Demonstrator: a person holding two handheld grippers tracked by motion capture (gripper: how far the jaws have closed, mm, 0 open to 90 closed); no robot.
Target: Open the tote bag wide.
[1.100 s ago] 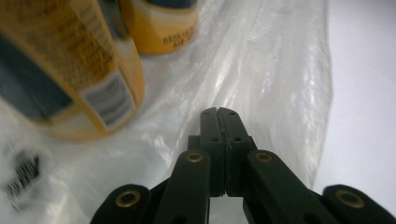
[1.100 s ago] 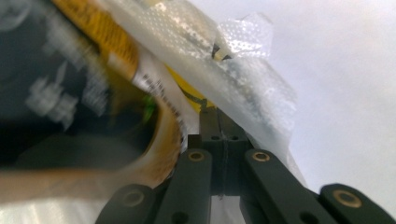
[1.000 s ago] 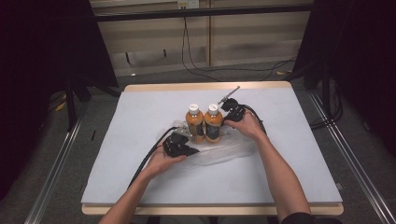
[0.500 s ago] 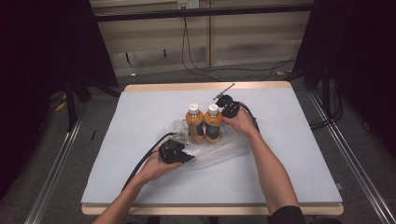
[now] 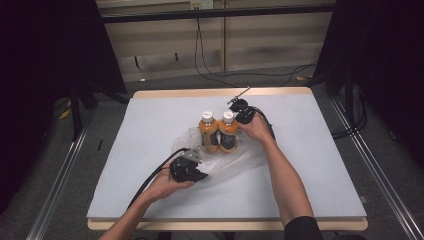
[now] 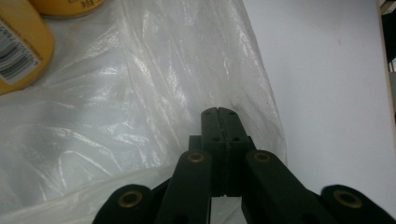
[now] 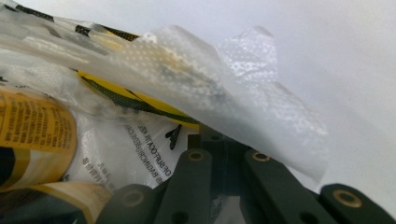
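Two orange bottles with white caps [image 5: 209,132] [image 5: 229,131] stand upright side by side on a clear plastic bag [image 5: 227,159] in the middle of the table. My left gripper [image 5: 189,170] lies at the bag's near-left edge. In the left gripper view its jaws [image 6: 218,113] are pressed together, and the film's creases [image 6: 140,93] run toward their tips. My right gripper [image 5: 242,114] is behind and right of the bottles. In the right gripper view its shut jaws [image 7: 218,142] have the bag's film [image 7: 196,79] draped over their tips, next to a bottle label [image 7: 32,135].
The pale grey table top [image 5: 320,165] has a wooden rim. Black cables trail from both grippers, and more cables lie on the floor beyond the far edge [image 5: 220,75]. Dark stands flank the table on both sides.
My left gripper has drawn back toward the near-left of the table, and the bag's near edge has stretched with it. The right hand and both bottles have stayed put.
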